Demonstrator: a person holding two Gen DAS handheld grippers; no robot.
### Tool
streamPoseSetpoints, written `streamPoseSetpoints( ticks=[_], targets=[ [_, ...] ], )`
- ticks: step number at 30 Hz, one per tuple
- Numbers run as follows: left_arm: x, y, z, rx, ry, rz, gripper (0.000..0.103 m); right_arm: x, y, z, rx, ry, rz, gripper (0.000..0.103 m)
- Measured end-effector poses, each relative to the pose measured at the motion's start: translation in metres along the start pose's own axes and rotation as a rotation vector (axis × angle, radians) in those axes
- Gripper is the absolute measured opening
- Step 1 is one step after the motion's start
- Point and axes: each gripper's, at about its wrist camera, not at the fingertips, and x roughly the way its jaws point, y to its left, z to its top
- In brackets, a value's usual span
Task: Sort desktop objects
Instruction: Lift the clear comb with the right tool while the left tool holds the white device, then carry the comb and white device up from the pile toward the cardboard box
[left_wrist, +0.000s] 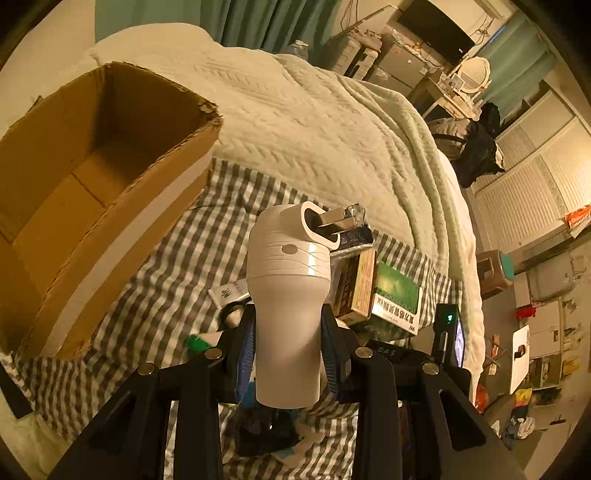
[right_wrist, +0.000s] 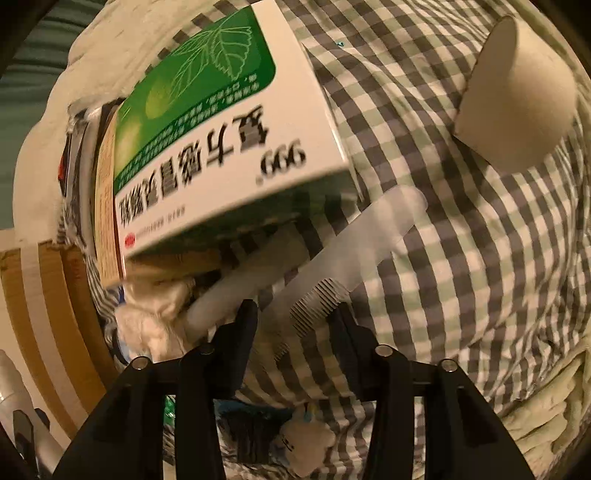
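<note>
left gripper above checked cloth

A bed spread with a checked cloth carries a cardboard box at left, stacked cartons right, and a clear comb.

"999" is printed, upside down, on the green-and-white box at upper left. Its Chinese characters are blurred.

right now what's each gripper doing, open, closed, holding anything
Left gripper: closed on the white tumbler.
Right gripper: open, holding nothing; the clear comb lies between its fingers, not pinched.
</note>
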Motion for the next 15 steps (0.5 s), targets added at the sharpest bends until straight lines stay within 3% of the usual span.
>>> streamPoseSetpoints(
  ticks=[8,15],
  targets=[
    [0.009,0.0,0.002,0.008,0.027,0.013,0.032,0.008,0.008,0.006,-0.043,0.004,-0.059,0.045],
    [0.004,0.006,0.001,0.0,0.033,0.025,0.032,0.0,0.015,-0.002,-0.115,-0.014,-0.127,0.034]
  ],
)
